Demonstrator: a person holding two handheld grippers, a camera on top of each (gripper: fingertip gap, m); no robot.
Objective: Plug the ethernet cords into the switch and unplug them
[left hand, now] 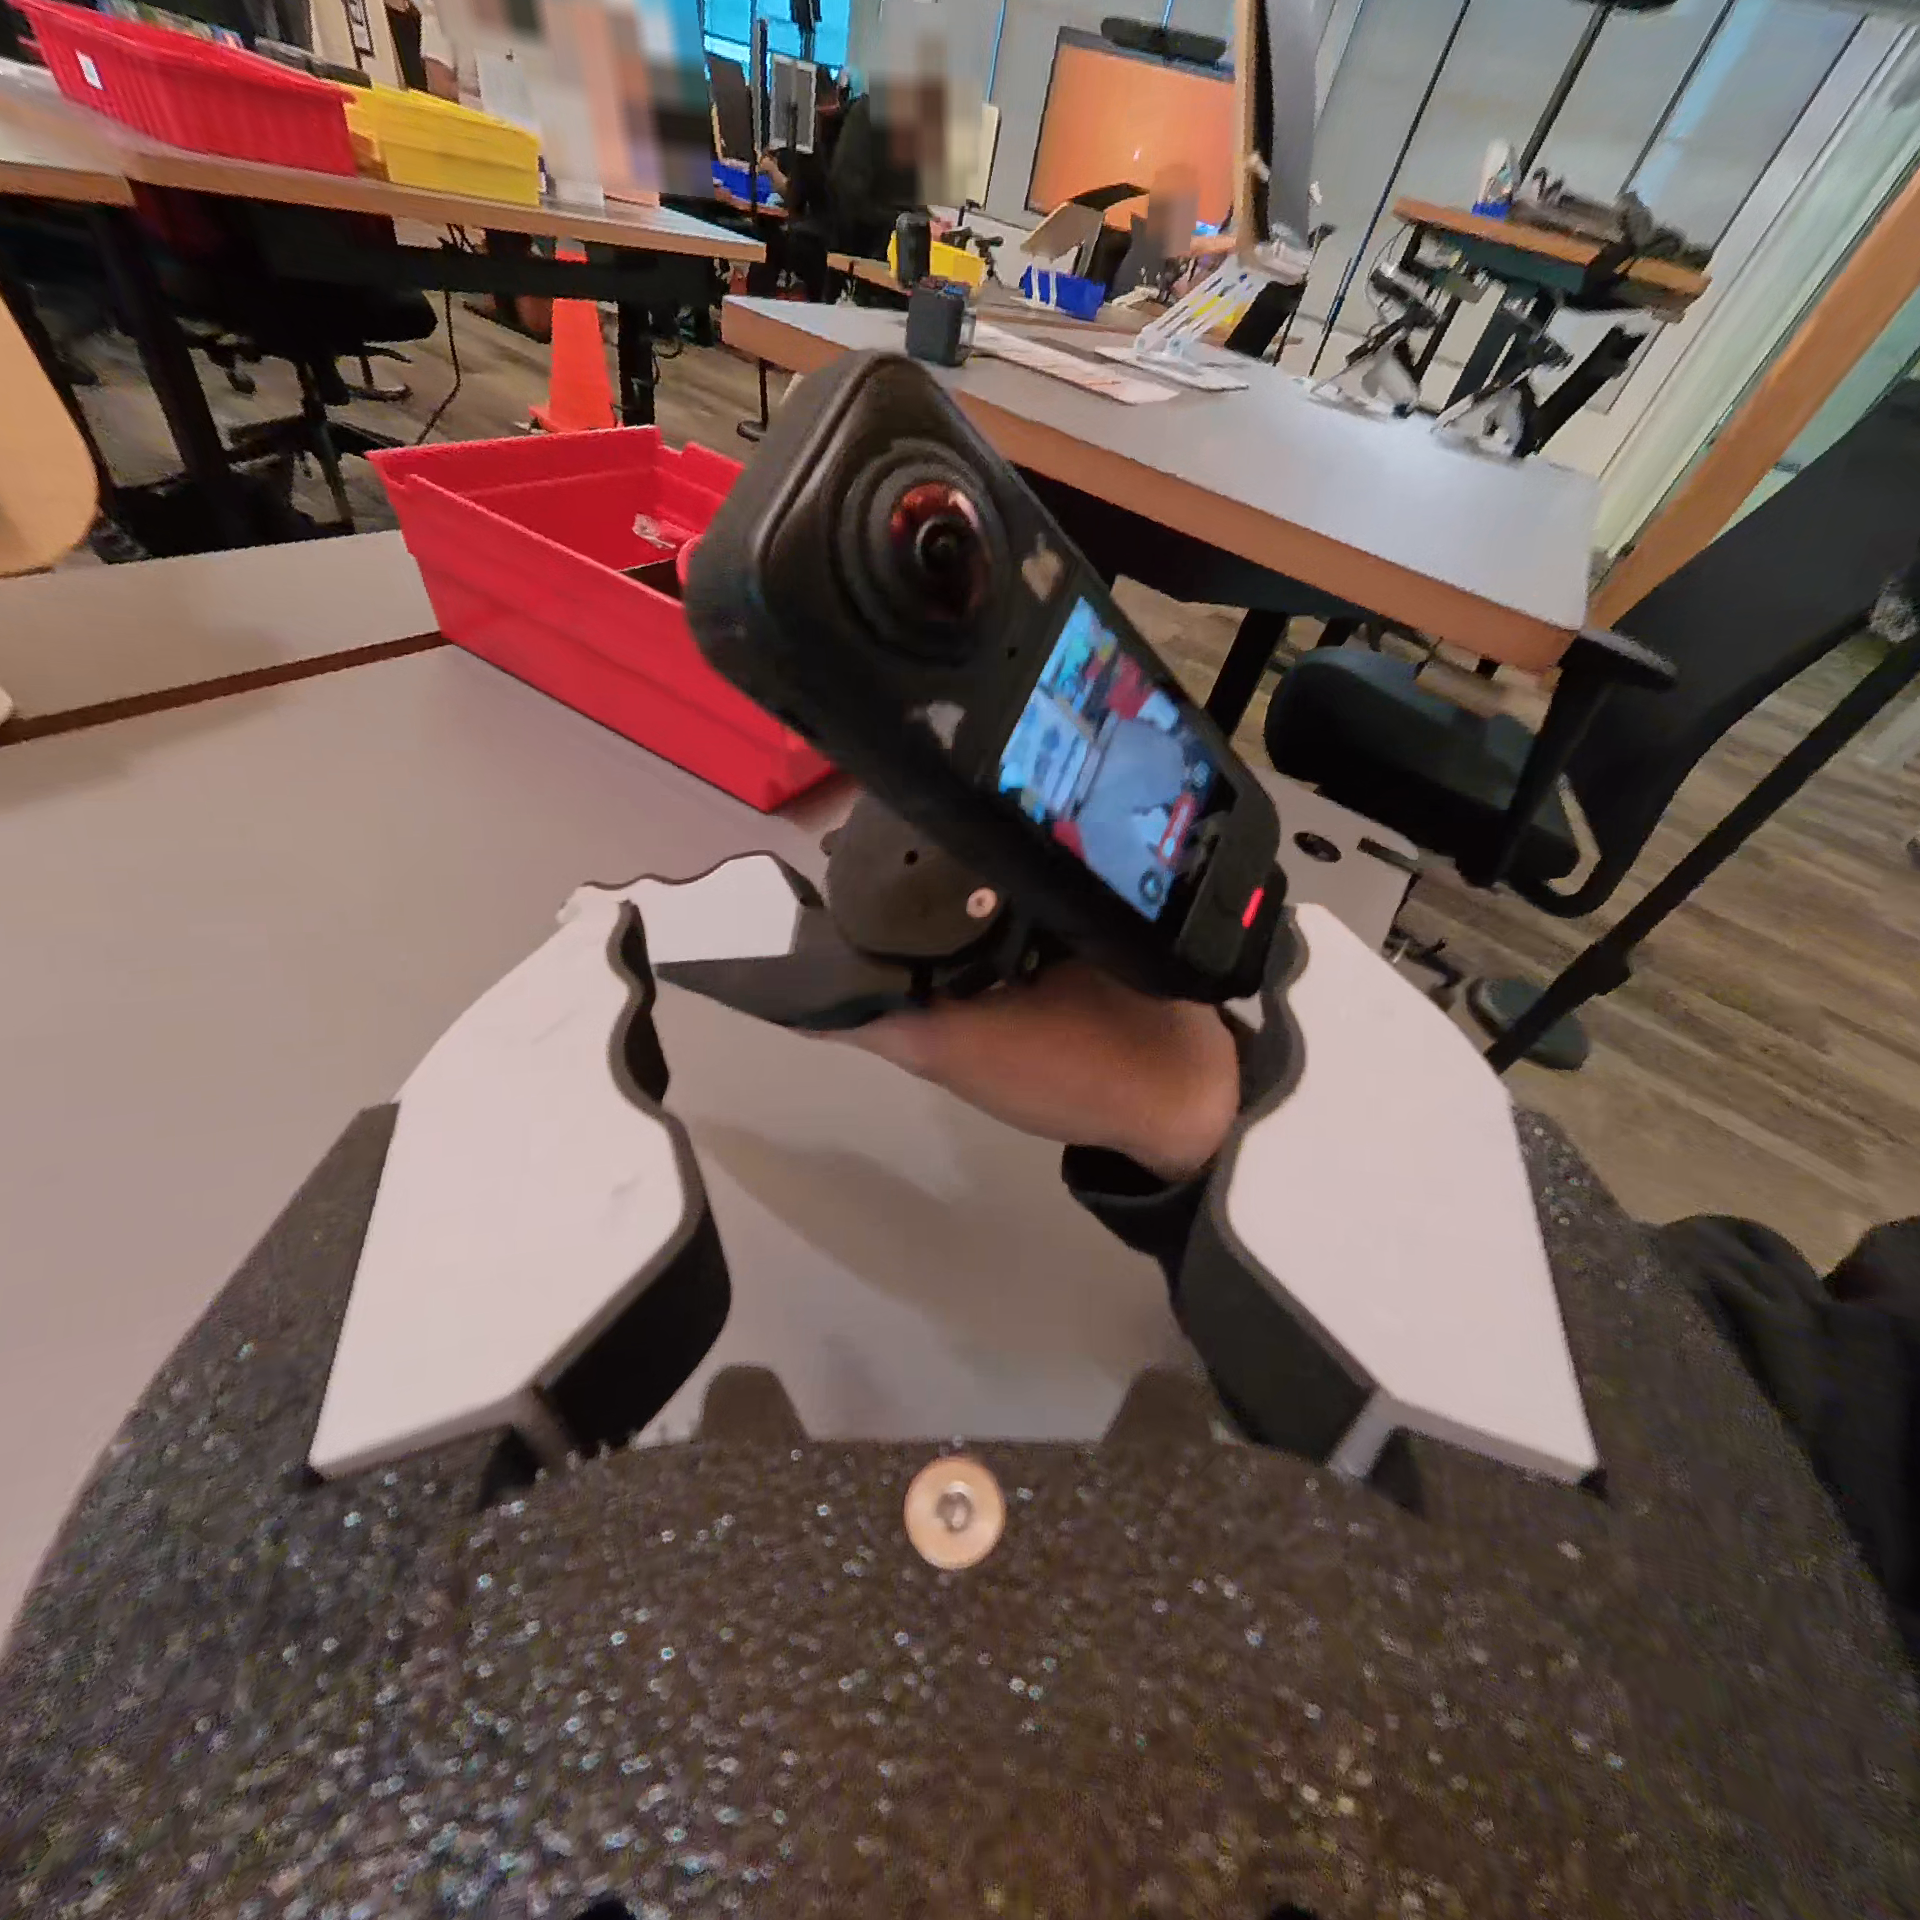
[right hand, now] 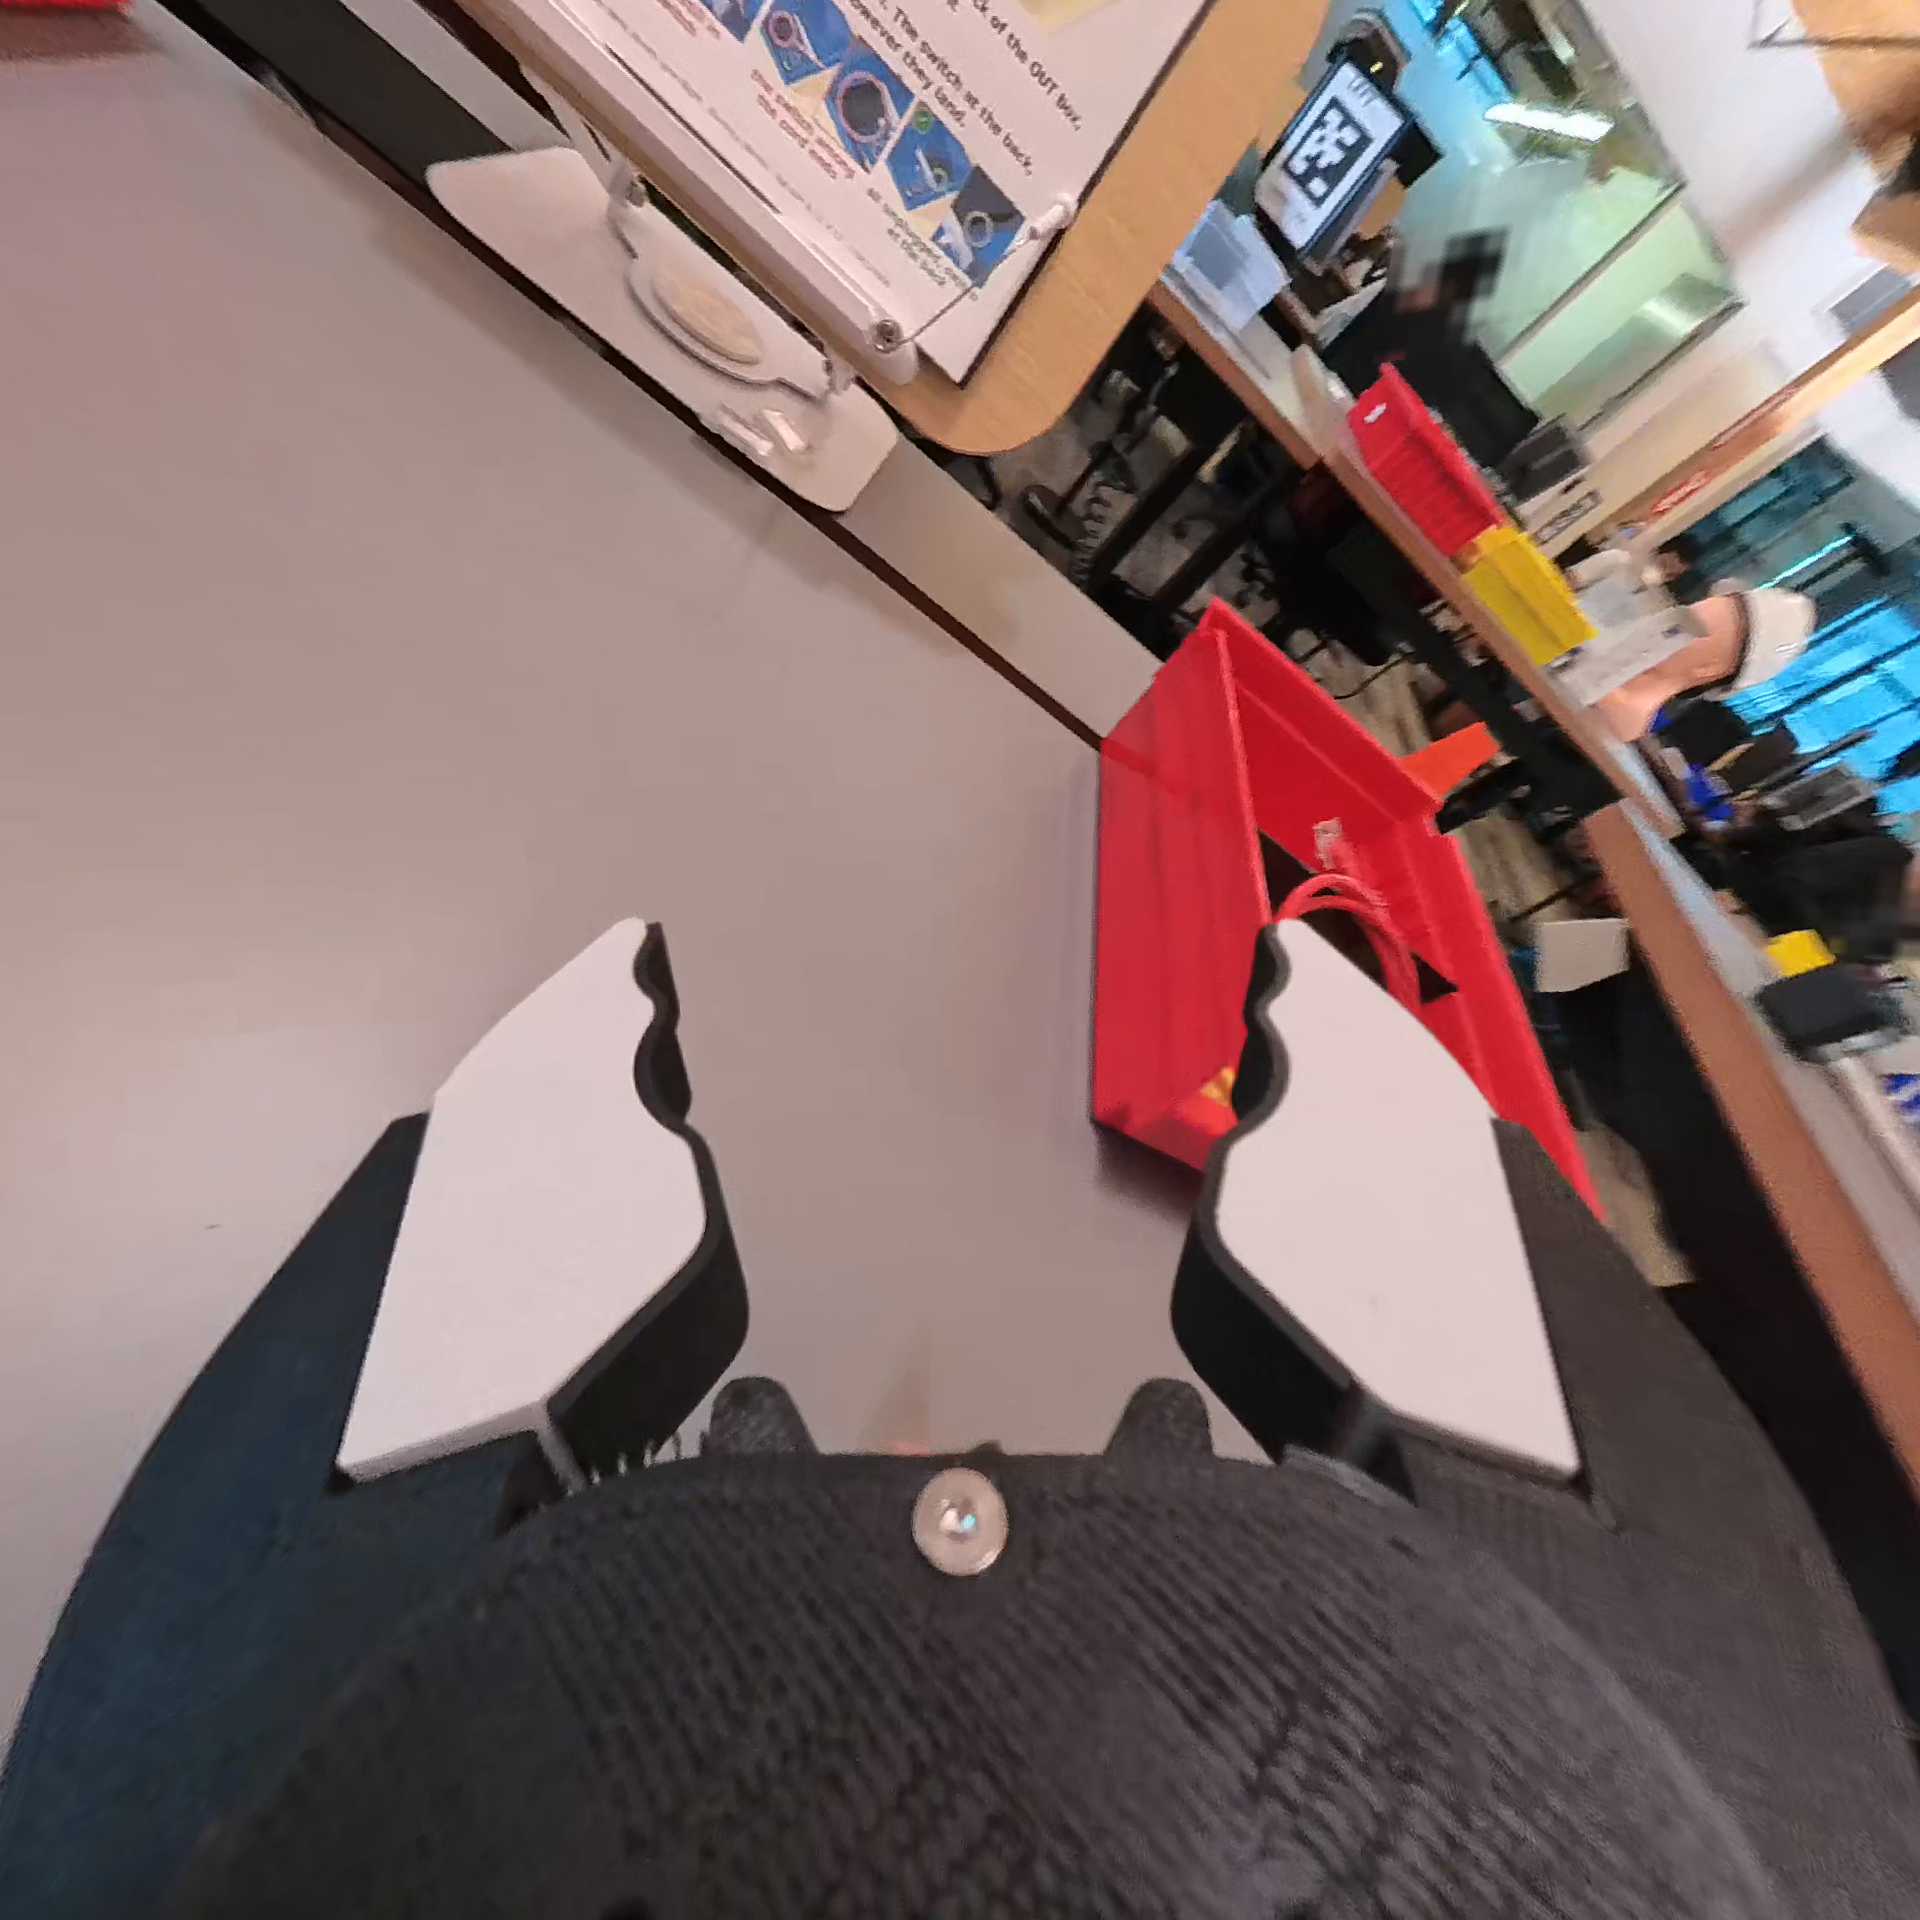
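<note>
2 jaws of mine gape, empty; only my right view shows the red cord [right hand: 1392, 935] inside the bin [right hand: 1174, 935].

The right gripper [left hand: 987, 665] hides the red bin's [left hand: 561, 582] near corner in the left wrist view. The red cord [right hand: 1361, 925] lies partly behind a fingertip [right hand: 1340, 1039]; distant desks blur.

My left gripper [left hand: 956, 1049]: pale grey fingers [left hand: 520, 1195], black inner edges, black speckled body. Right gripper [right hand: 961, 1049]: same grey fingers [right hand: 551, 1195] on black. Surface [right hand: 416, 727] flat light grey with a dark edge strip. Red bin [right hand: 1174, 914] far right, red cord [right hand: 1371, 925] inside with clear plug. Black camera [left hand: 966, 665] ahead, red light on it.
</note>
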